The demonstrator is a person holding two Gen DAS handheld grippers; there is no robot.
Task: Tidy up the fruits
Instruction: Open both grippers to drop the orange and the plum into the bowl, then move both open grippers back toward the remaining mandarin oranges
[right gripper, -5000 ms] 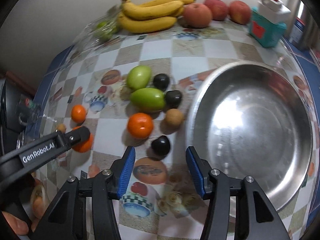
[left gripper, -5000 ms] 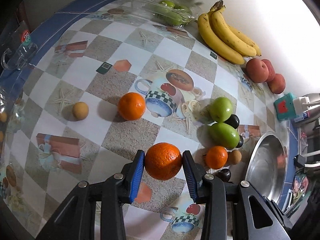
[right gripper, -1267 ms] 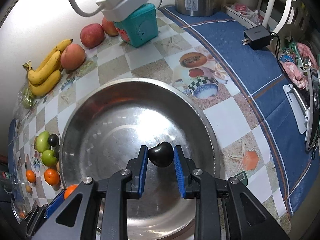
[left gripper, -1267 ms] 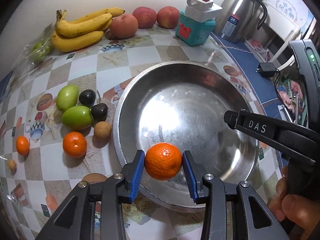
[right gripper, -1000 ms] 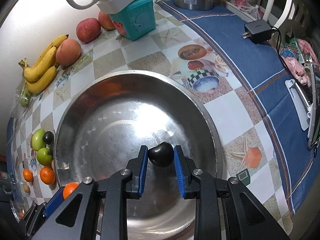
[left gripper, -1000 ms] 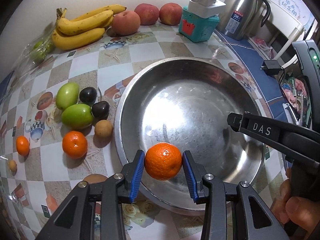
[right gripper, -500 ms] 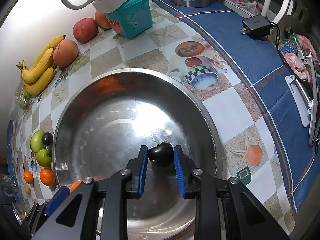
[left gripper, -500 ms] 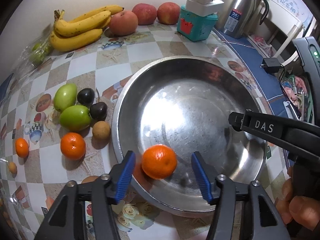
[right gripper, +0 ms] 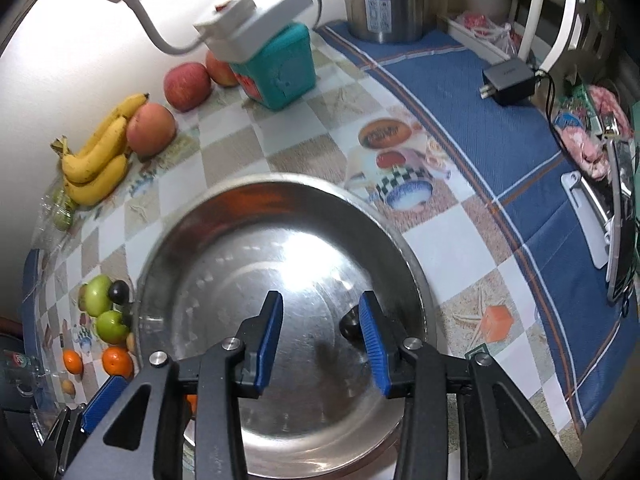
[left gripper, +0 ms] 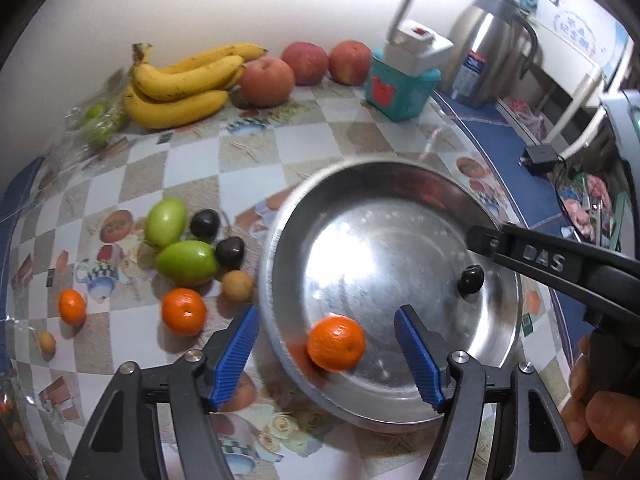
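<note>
Two hand-held grippers opening over the round steel basin, nothing gripped.
Left hand-held gripper straddles the round orange tangerine near the basin's rim; right hand-held gripper stands clear beside the small dark plum.

round metal bowl: shiny silver
round mandarin in bowl: orange
small plum in bowl: glossy black
tablecloth: beige-white checks, blue border
</note>
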